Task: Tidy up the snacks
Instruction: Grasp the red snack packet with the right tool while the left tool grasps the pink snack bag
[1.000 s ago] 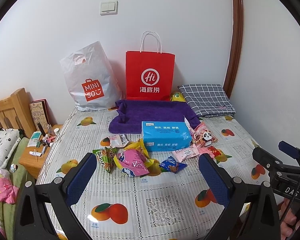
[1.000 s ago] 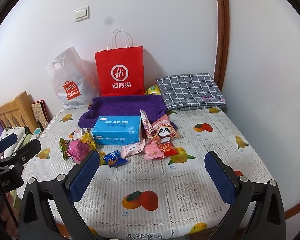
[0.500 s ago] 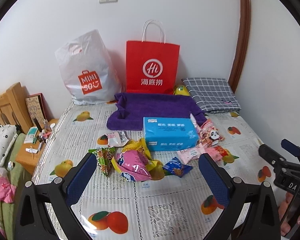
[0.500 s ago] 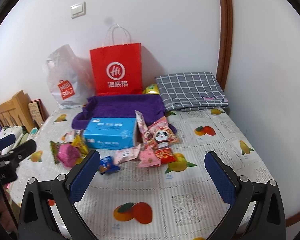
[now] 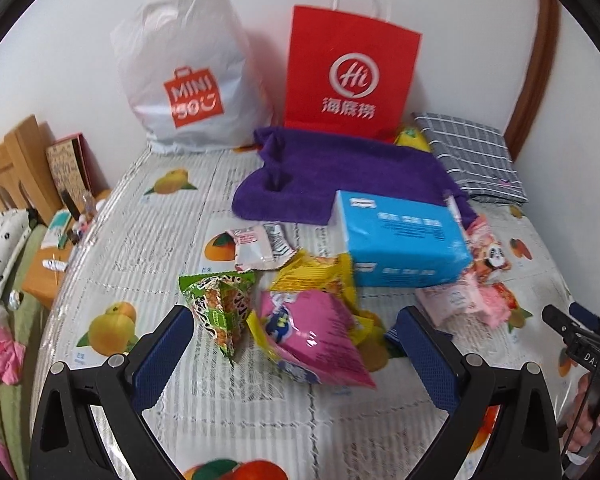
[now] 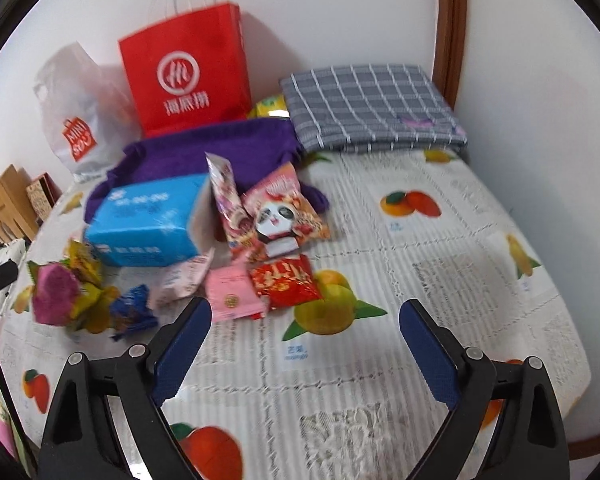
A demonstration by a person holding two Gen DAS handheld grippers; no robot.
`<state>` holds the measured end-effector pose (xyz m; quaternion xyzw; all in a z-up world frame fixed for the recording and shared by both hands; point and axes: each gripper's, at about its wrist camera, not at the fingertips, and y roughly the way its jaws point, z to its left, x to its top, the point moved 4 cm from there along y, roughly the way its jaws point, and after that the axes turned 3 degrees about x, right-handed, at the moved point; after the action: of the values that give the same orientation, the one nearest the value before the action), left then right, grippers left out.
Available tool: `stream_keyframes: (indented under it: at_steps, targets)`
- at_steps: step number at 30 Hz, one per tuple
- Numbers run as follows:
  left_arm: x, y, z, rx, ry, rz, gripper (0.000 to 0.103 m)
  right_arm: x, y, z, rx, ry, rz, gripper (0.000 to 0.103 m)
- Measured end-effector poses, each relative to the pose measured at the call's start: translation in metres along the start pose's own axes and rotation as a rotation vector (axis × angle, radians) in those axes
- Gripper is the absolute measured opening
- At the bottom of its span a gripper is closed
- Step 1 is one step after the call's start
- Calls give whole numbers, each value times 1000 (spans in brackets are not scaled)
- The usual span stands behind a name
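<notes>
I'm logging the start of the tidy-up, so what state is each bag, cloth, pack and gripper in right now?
red paper bag: upright against the wall
white plastic bag: standing, bulging
purple towel: spread out, rumpled
grey checked cloth: folded flat
blue tissue pack: lying flat
pink snack packet: lying on the table
left gripper: open, empty
right gripper: open, jaws closing, nothing between them

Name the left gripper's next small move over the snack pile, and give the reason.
Probably ease the left gripper down and close on the pink snack bag: its jaws are open and empty, the bag lies between them on top of the pile, and nothing is held yet.
</notes>
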<state>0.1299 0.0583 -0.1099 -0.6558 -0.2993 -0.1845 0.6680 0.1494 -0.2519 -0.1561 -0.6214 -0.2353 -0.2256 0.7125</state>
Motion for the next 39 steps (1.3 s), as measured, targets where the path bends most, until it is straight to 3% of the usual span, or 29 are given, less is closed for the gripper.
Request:
stream_keyframes:
  at_steps: [7, 13, 20, 23, 25, 27, 32, 37, 39]
  targets:
    - [2, 28, 13, 2, -28, 34, 101, 7, 44, -13, -5, 7, 38, 84]
    - [4, 38, 18, -21, -60, 43, 101, 7, 68, -3, 87, 0, 82, 84]
    - [3, 46, 18, -9, -39, 53, 101, 0, 95, 1, 32, -31, 132, 83]
    - [3, 45, 20, -16, -41, 49, 101, -4, 92, 4, 6, -88, 103, 73]
    - [2, 45, 21, -26, -42, 49, 101, -4, 89, 5, 25, -93, 85, 52]
    - [2, 45, 19, -46, -34, 52, 101, -3, 87, 2, 28, -83, 86, 48]
    - [-3, 46, 8, -114, -7, 71, 102, -4, 81, -5, 51, -48, 71, 48]
    - [-13, 63, -2, -94, 22, 119, 101, -10, 72, -8, 50, -40, 53, 48]
    - [-16, 65, -5, -105, 31, 125, 95, -12, 67, -10, 47, -40, 48, 48]
